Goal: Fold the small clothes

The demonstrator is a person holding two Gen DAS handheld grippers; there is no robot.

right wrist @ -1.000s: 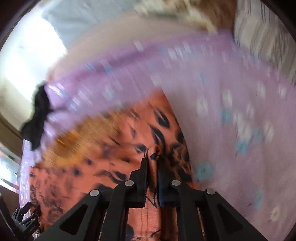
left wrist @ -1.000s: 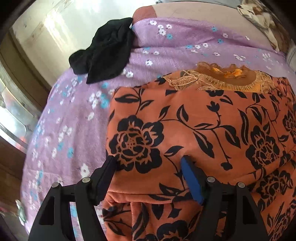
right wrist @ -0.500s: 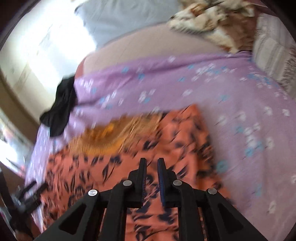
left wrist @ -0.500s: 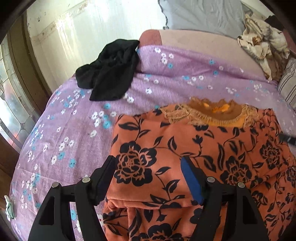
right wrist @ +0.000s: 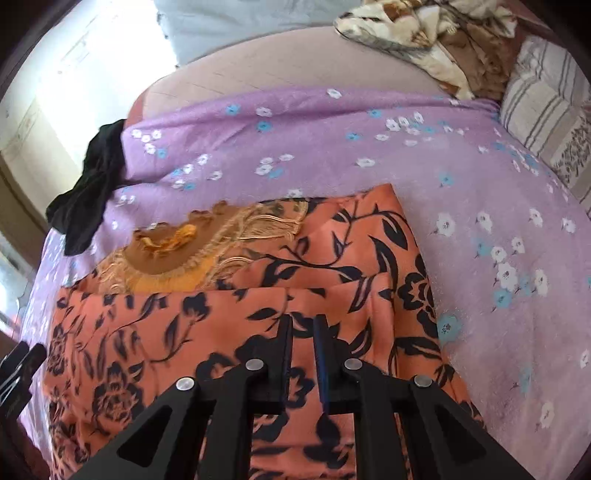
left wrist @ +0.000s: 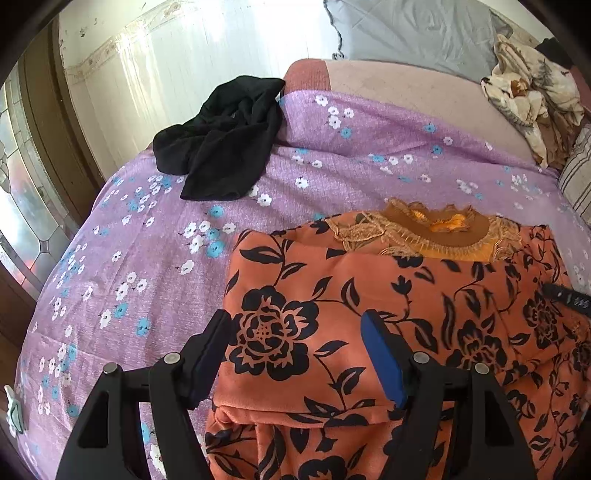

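Observation:
An orange garment with black flowers point(left wrist: 388, 306) lies partly folded on the purple flowered bedsheet point(left wrist: 147, 258), its embroidered gold neckline point(left wrist: 428, 232) at the far edge. My left gripper point(left wrist: 299, 332) is open and empty, above the garment's left folded part. The garment also shows in the right wrist view point(right wrist: 207, 317). My right gripper point(right wrist: 303, 332) hovers over it with jaws nearly together and nothing between them. The right gripper's tip shows at the right edge of the left wrist view point(left wrist: 569, 297).
A crumpled black garment point(left wrist: 225, 136) lies at the far left of the bed. A beige patterned blanket point(left wrist: 532, 96) and a striped pillow point(right wrist: 546, 110) sit at the far right. A grey pillow point(left wrist: 413, 33) leans at the headboard. A window point(left wrist: 22, 206) is to the left.
Both grippers have lifted and pulled back from the garment. The right gripper, shut on the fabric a second ago, now holds nothing; the cloth lies folded flat.

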